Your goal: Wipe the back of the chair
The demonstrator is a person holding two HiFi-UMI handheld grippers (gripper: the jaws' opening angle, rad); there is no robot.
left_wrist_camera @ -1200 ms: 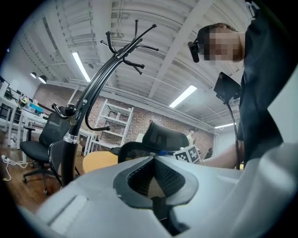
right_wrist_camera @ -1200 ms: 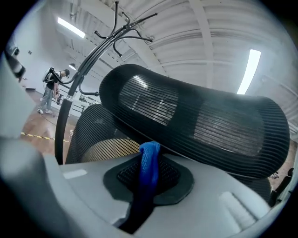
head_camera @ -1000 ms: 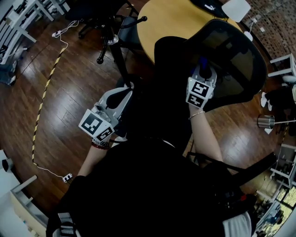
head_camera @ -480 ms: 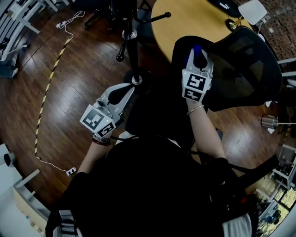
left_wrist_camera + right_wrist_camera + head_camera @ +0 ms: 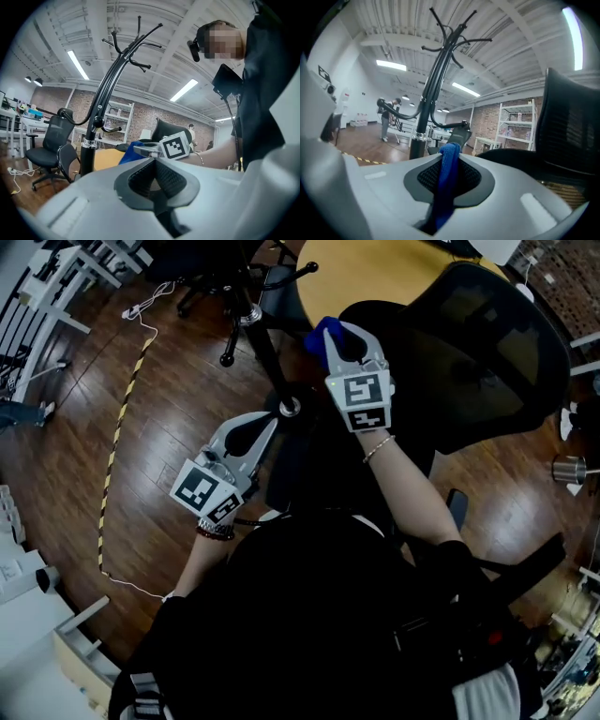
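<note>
R gripper [image 5: 345, 341] is clamped on a blue cloth [image 5: 322, 334]; its own view shows the cloth [image 5: 449, 171] pinched as a folded strip between the pads, one end poking past the tips. L gripper [image 5: 267, 423] has its jaws together w/ nothing between them [image 5: 157, 176], and hangs low, apart from the chair.

The black mesh chair back [image 5: 487, 343] is to the R of the cloth, near but not touching as far as the head view shows; in the R gripper view it fills the right edge [image 5: 574, 126].

Handling, as a guess:
- cloth: soft, limp, light, won't slip much in ribbed pads; best gripped mid-fold so a good flap is left free to drag over the mesh
- chair back: springy mesh in a stiffer frame, prob. gives under pressure; an office chair likely swivels or rolls, so a steadying hold on the frame edge w/ the L gripper would help

Count: 1 cloth, 2 grippers, 1 chair being worked, 1 more office chair [image 5: 47, 150] further off, 1 coat stand [image 5: 253, 315], 1 round wooden table [image 5: 375, 273]
</note>
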